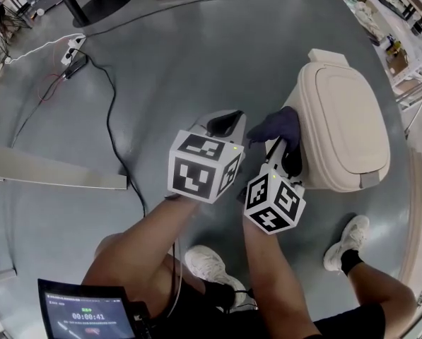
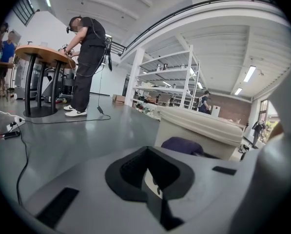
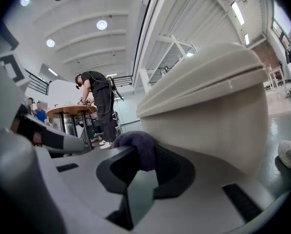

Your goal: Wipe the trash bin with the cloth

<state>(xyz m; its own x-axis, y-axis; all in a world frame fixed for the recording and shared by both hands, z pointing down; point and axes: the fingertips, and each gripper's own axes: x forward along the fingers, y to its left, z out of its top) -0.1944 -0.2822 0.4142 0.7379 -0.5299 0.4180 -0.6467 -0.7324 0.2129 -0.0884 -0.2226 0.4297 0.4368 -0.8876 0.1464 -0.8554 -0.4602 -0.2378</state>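
A cream trash bin (image 1: 345, 122) with a closed lid stands on the grey floor at the right of the head view. A dark purple cloth (image 1: 276, 127) is pressed against the bin's left side. My right gripper (image 1: 287, 155) is shut on the cloth (image 3: 138, 145), right beside the bin's wall (image 3: 218, 116). My left gripper (image 1: 225, 123) hovers just left of the cloth, its jaws closed with nothing between them. In the left gripper view the cloth (image 2: 182, 146) and the bin (image 2: 199, 128) lie ahead to the right.
A black cable (image 1: 112, 111) and a power strip (image 1: 73, 48) lie on the floor at the left. My shoes (image 1: 348, 240) stand close to the bin. A person works at a round table (image 2: 43, 55) farther off. Metal shelves (image 2: 167, 79) stand behind.
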